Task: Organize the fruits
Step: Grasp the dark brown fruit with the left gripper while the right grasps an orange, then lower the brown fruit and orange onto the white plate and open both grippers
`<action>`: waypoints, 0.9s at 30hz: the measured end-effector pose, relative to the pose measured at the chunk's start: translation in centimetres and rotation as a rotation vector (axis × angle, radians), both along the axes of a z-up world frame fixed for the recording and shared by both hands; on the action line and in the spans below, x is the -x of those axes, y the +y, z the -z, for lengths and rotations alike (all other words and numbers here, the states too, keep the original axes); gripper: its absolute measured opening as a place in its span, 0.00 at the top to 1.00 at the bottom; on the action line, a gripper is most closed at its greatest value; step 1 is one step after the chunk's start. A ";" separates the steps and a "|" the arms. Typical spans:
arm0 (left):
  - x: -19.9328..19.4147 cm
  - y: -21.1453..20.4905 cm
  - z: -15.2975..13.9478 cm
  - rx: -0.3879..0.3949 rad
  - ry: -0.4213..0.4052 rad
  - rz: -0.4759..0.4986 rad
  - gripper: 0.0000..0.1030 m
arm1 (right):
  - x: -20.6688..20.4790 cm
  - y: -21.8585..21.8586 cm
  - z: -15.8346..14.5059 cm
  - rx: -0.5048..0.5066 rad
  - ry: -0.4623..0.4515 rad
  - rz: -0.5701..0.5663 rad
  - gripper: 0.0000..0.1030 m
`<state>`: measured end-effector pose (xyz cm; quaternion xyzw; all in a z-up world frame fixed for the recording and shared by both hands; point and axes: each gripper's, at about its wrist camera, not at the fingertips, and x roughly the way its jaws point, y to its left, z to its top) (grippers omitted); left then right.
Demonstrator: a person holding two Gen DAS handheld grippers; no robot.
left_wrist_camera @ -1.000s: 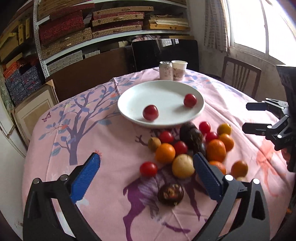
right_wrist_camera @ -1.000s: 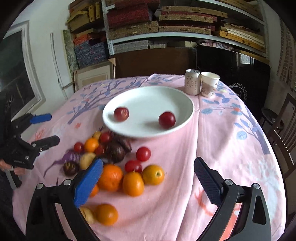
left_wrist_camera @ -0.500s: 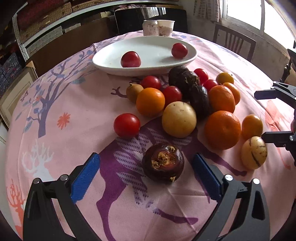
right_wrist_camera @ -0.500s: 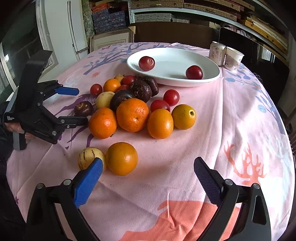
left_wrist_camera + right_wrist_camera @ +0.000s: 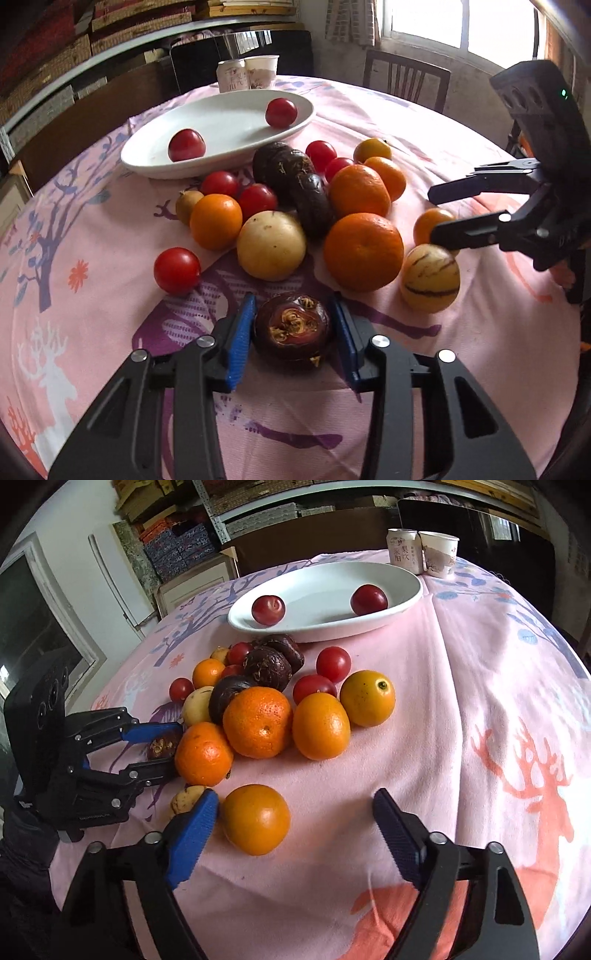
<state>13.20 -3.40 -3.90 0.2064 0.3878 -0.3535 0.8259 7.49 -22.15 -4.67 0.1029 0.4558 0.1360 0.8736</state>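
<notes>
The round table's pink printed tablecloth [image 5: 480,672] carries everything. The white oval plate [image 5: 229,122] sits toward its far side, and the rest is placed from it. Two red plums lie in the plate, well apart, one toward each end; they look like the start of the sorting. Beyond the plate stand a drink can [image 5: 404,550] and a paper cup [image 5: 439,554], touching each other.

Just on the near side of the plate lies the unsorted heap [image 5: 258,701]: oranges, red plums, dark purple passion fruits, a pale round fruit. A striped pepino melon [image 5: 430,278] lies at the heap's outer edge.

Nearer than the heap, the left gripper [image 5: 293,332] has its jaws drawn in narrow around a dark mangosteen [image 5: 291,328], blue pads against both its sides. The fruit looks to rest on the cloth, so this is likely a grasp before lifting toward the plate.

The right gripper [image 5: 295,819] stands wide, holding nothing. A lone orange [image 5: 255,818] sits between its fingers, just beside the left pad, probably its next pick.
</notes>
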 end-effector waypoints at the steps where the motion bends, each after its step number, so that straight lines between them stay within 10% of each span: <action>1: 0.2 -0.1 0.0 -0.004 -0.007 0.004 0.61 | 0.4 0.2 -0.1 -0.025 -0.002 -0.010 0.48; 3: 0.3 -0.1 0.0 -0.001 -0.002 0.002 0.61 | 1.5 0.6 -0.4 -0.037 -0.021 -0.024 0.64; 12: 1.1 0.2 -0.9 -0.067 -0.046 -0.020 0.61 | 2.3 -0.1 -1.8 -0.029 -0.075 0.018 0.64; 27: -4.0 2.0 -10.5 0.170 -0.093 -0.275 0.61 | -2.7 -2.5 -11.1 0.063 -0.329 0.098 0.64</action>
